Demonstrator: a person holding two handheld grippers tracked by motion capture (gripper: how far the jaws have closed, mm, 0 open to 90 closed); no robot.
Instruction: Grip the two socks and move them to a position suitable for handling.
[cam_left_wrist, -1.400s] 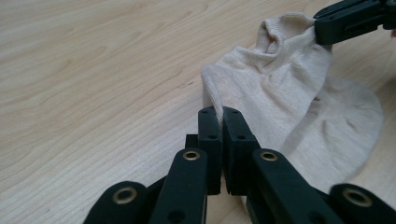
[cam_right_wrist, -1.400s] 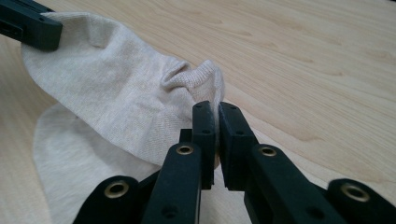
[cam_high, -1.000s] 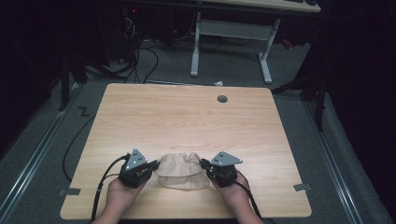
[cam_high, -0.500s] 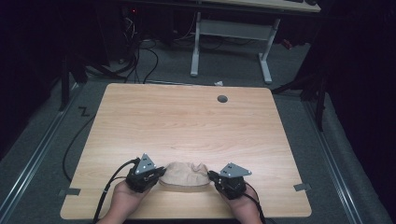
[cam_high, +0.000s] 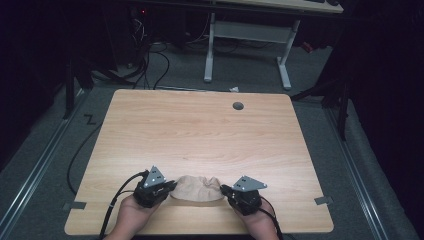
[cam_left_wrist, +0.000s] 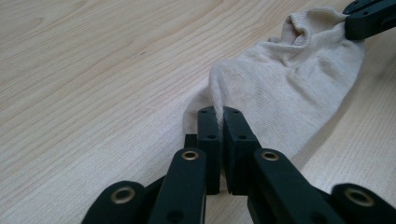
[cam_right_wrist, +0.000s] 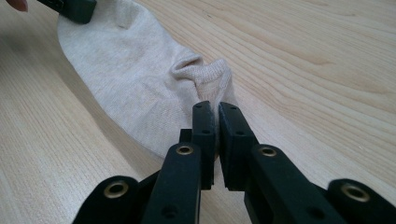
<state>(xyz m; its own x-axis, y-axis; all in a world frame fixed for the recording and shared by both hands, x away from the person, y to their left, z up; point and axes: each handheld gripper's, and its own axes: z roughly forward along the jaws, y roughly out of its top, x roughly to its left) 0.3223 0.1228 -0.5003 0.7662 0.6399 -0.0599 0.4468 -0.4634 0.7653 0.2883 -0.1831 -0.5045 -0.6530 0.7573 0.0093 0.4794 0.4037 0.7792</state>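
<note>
Both the left gripper (cam_left_wrist: 218, 112) and right gripper (cam_right_wrist: 216, 107) pinch thin folds of the sock (cam_high: 199, 188); pulling apart could slip either hold.

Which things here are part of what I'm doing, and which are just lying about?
In hand:
beige sock
left gripper, shut on one end
right gripper, shut on the other end

Lying about:
table with its grommet hole
cables on the floor

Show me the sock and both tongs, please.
sock (cam_high: 196, 188), high view, middle of the fabric
left tongs (cam_left_wrist: 219, 122), left gripper view, tips pinching the sock's end
right tongs (cam_right_wrist: 215, 116), right gripper view, tips pinching the other end
</note>
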